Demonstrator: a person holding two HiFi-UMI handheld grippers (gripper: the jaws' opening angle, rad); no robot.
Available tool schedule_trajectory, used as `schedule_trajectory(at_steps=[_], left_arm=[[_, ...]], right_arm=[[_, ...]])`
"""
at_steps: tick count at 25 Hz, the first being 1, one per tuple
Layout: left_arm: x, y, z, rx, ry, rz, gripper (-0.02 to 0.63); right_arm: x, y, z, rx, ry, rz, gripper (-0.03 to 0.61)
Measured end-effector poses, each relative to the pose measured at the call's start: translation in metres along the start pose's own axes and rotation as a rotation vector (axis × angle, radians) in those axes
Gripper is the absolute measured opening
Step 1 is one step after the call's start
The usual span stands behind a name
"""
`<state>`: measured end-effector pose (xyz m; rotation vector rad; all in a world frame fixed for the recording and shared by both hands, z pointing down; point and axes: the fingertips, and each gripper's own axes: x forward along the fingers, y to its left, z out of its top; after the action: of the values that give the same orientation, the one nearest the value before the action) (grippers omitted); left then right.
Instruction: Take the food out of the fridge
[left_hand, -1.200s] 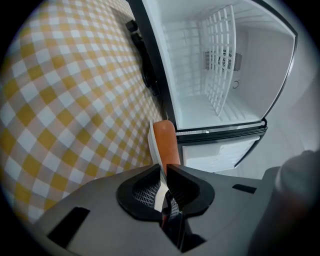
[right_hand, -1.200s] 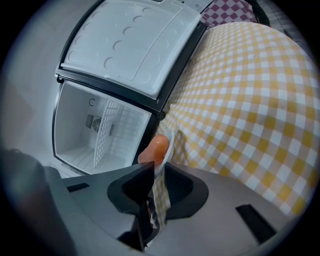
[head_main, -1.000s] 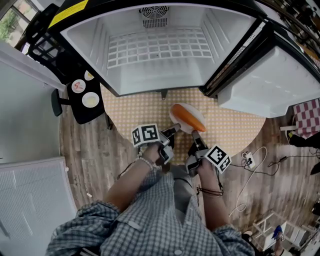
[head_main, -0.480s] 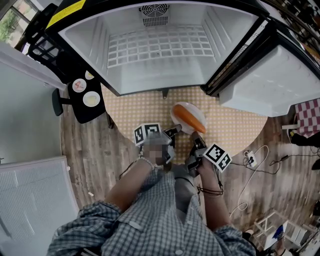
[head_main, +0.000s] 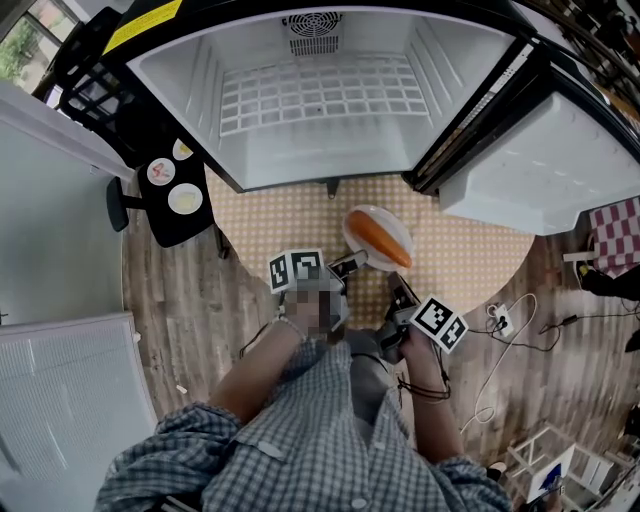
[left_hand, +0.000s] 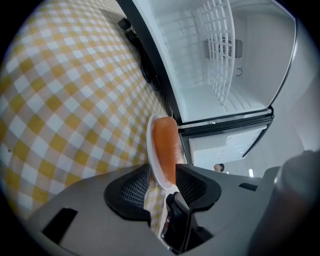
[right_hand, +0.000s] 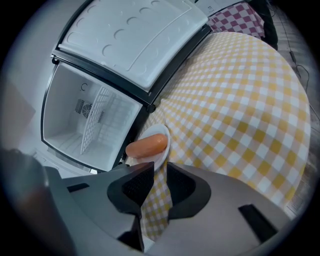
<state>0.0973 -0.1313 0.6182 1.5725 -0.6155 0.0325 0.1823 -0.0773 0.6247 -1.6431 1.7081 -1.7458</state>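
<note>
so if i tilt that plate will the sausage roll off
Probably yes: the sausage looks smooth and round, lying loose on a shallow plate with a low rim, so a tilt could roll it sideways. The plate looks stiff and should slide rather than tip on the checked cloth.

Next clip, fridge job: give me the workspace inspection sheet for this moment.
Surface: yellow checked cloth on wood floor.
Job's things: sausage on plate, on the cloth before the open fridge; no food seen inside.
Clutter: black tray with dishes, left of the fridge.
Tools: left tool open, jaws just opened, plate rim between them; right tool open, nothing between.
Cables: power strip with white lead, right.
Surroundings: red checked cloth far right; white panel lower left.
</note>
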Motion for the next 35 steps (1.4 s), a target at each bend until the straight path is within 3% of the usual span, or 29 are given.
schedule_trajectory(at_steps=[4, 10, 14, 21, 26, 35], left_arm=[[-0.014, 0.001, 0.004, 0.023, -0.020, 0.022, 0.156], [-0.041, -0.012, 0.021, 0.163, -0.077, 0.075, 0.141], [-0.061, -0.024, 0.044, 0.283, -0.164, 0.129, 0.006], [-0.099, -0.081, 0.084, 0.565, -0.332, 0.138, 0.005], [-0.120, -0.133, 0.099, 0.745, -0.411, 0.132, 0.005], [-0.138, -0.184, 0.097, 0.917, -0.428, 0.163, 0.005]], right_arm=[[-0.006, 0.011, -0.002, -0.062, 0.012, 0.000, 0.048], [-0.009, 0.046, 0.012, -0.193, -0.015, 0.021, 0.034], [-0.010, 0.081, 0.025, -0.328, -0.038, 0.075, 0.020], [-0.021, 0.158, 0.050, -0.482, -0.096, 0.262, 0.015], [-0.026, 0.198, 0.064, -0.670, -0.133, 0.293, 0.013], [-0.041, 0.247, 0.084, -0.885, -0.229, 0.328, 0.010]])
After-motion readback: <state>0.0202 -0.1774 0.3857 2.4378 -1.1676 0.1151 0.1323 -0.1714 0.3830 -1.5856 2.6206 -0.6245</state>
